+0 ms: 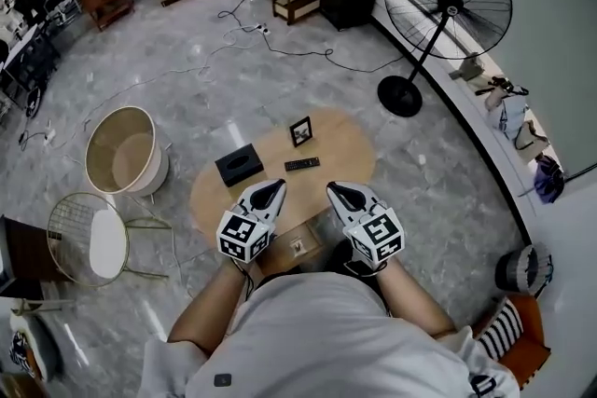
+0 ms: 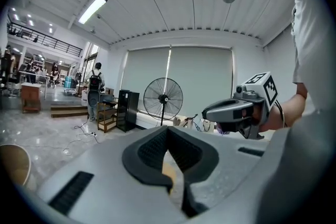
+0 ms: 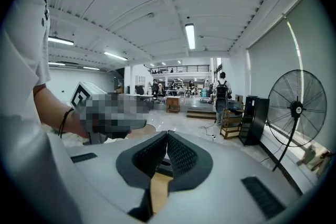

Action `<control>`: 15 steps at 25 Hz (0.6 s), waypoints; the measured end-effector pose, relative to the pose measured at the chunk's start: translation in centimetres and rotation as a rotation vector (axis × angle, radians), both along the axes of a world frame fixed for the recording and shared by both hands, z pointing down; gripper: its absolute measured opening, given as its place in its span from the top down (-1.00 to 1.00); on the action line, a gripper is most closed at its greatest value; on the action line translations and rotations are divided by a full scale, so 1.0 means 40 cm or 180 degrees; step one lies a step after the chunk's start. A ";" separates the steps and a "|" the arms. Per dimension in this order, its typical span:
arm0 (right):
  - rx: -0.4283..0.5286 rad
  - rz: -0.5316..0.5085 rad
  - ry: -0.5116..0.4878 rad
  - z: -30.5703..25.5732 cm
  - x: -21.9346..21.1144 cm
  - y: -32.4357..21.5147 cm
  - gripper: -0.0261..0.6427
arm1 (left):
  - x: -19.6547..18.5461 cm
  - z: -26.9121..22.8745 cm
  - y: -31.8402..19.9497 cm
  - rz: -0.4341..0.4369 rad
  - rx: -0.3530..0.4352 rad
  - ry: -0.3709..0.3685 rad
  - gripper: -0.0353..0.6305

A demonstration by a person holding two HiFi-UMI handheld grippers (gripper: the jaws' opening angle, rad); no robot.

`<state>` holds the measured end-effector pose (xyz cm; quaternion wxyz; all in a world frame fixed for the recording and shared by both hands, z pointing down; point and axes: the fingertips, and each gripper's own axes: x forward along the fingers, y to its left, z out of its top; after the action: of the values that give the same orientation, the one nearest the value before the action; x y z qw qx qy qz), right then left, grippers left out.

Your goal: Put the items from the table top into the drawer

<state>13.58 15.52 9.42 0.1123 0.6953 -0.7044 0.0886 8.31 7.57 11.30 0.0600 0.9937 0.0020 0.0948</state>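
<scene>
Holding the left gripper [image 1: 276, 188] and the right gripper [image 1: 334, 191] side by side over the near edge of the round wooden bench [image 1: 347, 150], both with jaws closed tight and nothing between them. Farther out on the bench, well apart from both: a black box [image 1: 240, 164] at the left, a remote [image 1: 301, 164] near the middle, a small picture frame [image 1: 300, 131] standing just behind it. Below the near edge, between the grippers, the drawer [image 1: 297, 247]; hard to tell whether pulled out or not.

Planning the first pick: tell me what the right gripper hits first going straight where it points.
Most likely the black remote on the round table, just ahead of the shut right gripper; depth is unclear, so it might pass above it.
</scene>
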 end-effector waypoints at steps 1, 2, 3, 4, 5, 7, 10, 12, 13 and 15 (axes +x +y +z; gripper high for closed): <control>-0.0013 -0.0021 -0.0013 0.003 0.006 -0.012 0.83 | 0.004 0.002 -0.010 -0.0023 -0.0007 -0.0012 0.87; -0.0028 -0.0051 -0.0025 0.007 0.011 -0.024 0.83 | 0.007 0.004 -0.019 -0.0049 -0.0010 -0.0025 0.87; -0.0045 -0.0088 -0.0035 0.012 0.014 -0.034 0.84 | 0.008 0.005 -0.026 -0.0080 -0.0010 -0.0035 0.87; -0.0057 -0.0132 -0.0042 0.017 0.019 -0.045 0.84 | 0.009 0.006 -0.033 -0.0118 -0.0006 -0.0033 0.87; -0.0062 -0.0179 -0.0045 0.021 0.027 -0.057 0.83 | 0.013 0.004 -0.041 -0.0165 0.0005 -0.0017 0.87; -0.0055 -0.0291 -0.0050 0.026 0.055 -0.087 0.84 | 0.028 -0.001 -0.064 -0.0284 0.0042 0.0019 0.87; -0.0069 -0.0519 -0.0088 0.039 0.098 -0.137 0.83 | 0.052 0.009 -0.099 -0.0513 0.0047 -0.0037 0.87; -0.0088 -0.0673 -0.0116 0.044 0.128 -0.178 0.84 | 0.071 0.017 -0.128 -0.0664 0.0008 -0.0085 0.87; -0.0096 -0.0746 -0.0122 0.043 0.146 -0.201 0.83 | 0.085 0.019 -0.145 -0.0733 -0.0007 -0.0103 0.87; -0.0122 -0.0911 -0.0145 0.041 0.182 -0.246 0.83 | 0.116 0.020 -0.179 -0.0889 -0.0044 -0.0136 0.87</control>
<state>20.84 5.69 11.06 0.1210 0.5833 -0.7968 0.1008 12.95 0.43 12.12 0.0795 0.9816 -0.1369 0.1066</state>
